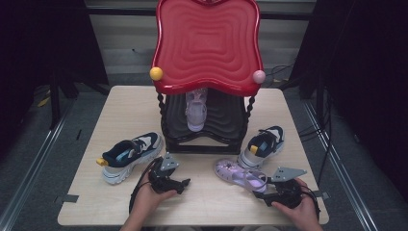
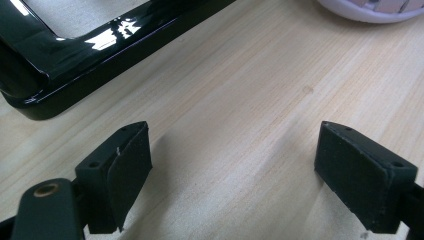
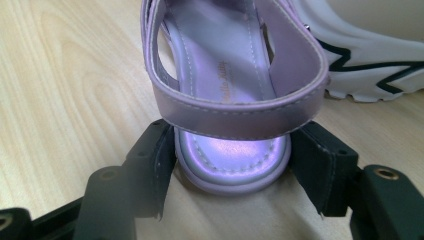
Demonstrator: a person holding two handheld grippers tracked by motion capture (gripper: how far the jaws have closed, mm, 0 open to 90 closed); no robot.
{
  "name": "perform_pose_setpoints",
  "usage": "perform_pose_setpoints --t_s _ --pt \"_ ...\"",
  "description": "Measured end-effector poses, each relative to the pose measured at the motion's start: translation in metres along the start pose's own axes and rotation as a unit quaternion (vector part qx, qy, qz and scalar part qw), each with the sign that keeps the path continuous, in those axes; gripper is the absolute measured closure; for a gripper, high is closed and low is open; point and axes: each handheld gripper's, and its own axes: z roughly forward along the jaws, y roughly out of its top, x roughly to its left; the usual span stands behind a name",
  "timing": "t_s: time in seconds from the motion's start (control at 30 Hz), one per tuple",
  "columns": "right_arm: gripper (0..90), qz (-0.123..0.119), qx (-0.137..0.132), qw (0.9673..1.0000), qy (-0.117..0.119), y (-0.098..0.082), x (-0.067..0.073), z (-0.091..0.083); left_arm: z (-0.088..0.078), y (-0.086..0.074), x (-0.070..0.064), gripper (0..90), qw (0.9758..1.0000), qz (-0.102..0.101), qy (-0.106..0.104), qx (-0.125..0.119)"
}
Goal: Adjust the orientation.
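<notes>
A lilac sandal (image 1: 238,174) lies on the wooden table (image 1: 120,110), right of centre near the front edge. My right gripper (image 1: 262,186) is at its heel end. In the right gripper view the two pads press on either side of the sandal's (image 3: 225,60) heel sole, below the back strap, so the right gripper (image 3: 232,150) is shut on it. My left gripper (image 1: 185,183) rests low over bare table left of the sandal. Its jaws stand wide apart with nothing between them, as the left gripper (image 2: 232,160) view shows.
A shoe rack with a red wavy top (image 1: 207,43) and a black base (image 2: 100,45) stands mid-table, a second lilac sandal (image 1: 196,113) on its lower shelf. A navy and white sneaker (image 1: 130,154) lies left; its mate (image 1: 262,144) lies just behind the held sandal.
</notes>
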Motion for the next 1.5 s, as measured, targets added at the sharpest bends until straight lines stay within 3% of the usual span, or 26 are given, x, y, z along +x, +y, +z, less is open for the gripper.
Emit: perform_pose_setpoints --t_s 0.13,0.37,0.43,0.53,0.87,1.03,1.17,1.5 --pt "36.8 -0.004 -0.004 1.0 0.003 -0.001 0.001 -0.002 0.0 0.0 0.0 14.5 1.0 -0.001 0.0 0.0" --pt "38.1 -0.01 -0.014 0.9994 0.029 -0.003 0.01 -0.01 0.0 0.0 0.0 14.5 1.0 0.001 0.0 0.001" --pt "36.0 -0.014 -0.017 0.9996 0.014 -0.004 0.01 -0.014 0.0 0.0 0.0 14.5 1.0 0.001 0.0 0.001" --pt "33.8 0.007 -0.032 0.999 0.029 -0.008 0.006 -0.021 0.0 0.0 0.0 14.5 1.0 0.001 0.0 0.001" --pt "34.0 0.017 -0.063 0.9972 0.036 -0.005 0.001 -0.051 0.0 0.0 0.0 14.6 1.0 0.001 0.0 0.001" --pt "36.6 0.018 -0.085 0.9959 0.027 0.002 0.0 -0.063 0.0 0.0 0.0 14.6 1.0 0.001 0.0 0.001" --pt "39.9 0.016 -0.094 0.9954 0.011 0.011 -0.005 -0.059 0.0 0.0 0.0 14.6 1.0 0.001 0.0 0.001" --pt "48.5 0.005 -0.096 0.9951 0.02 0.026 -0.009 -0.028 0.0 0.0 0.0 14.6 1.0 0.0 0.0 0.001"
